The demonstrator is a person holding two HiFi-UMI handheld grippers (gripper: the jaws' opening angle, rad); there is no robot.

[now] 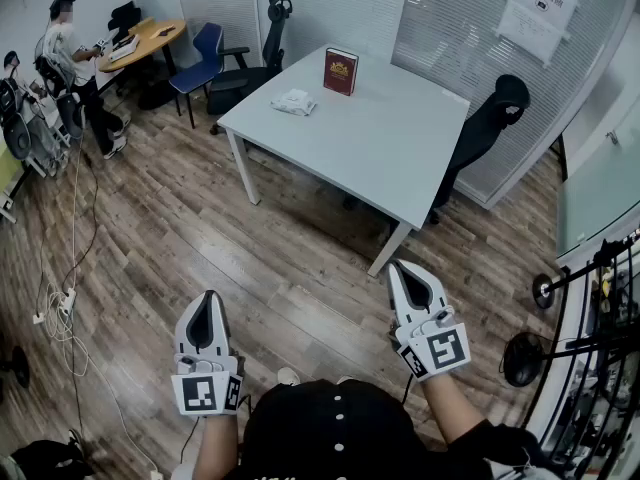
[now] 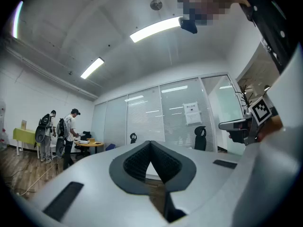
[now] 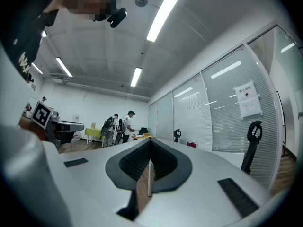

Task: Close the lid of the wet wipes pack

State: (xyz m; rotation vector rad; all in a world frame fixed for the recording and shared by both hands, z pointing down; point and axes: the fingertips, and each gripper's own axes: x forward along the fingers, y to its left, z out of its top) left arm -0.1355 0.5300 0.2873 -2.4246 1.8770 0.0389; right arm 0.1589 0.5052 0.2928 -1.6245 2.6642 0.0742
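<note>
1. the wet wipes pack lies on the far left part of the white table, near the edge and a little apart from a red book that stands upright. it is well away from both grippers.
2. it looks like a soft white film packet, a bit crumpled. i judge it light, squashy and likely to slide on the smooth tabletop when pushed. whether the lid is up or down is too small to tell from here.
3. where to take hold, as i judge it: steady one end of the pack with one gripper, clear of the flap, and press the lid down flat with the closed tip of the other. squeezing the middle would only buckle it.
4. the left gripper has its jaws together at the tip and nothing between them. it is held level, low in front of the person.
5. the right gripper is likewise closed and empty, held level, nearer the table's closest corner but not over it.
6. the tabletop is plain, matte white and mostly bare, so nothing will stop the pack skidding.
7. the room: wood plank floor with cables trailing at the left, glass partitions with blinds, a black chair beside the table, a blue chair behind it, and a person at a round desk in the far left corner.
</note>
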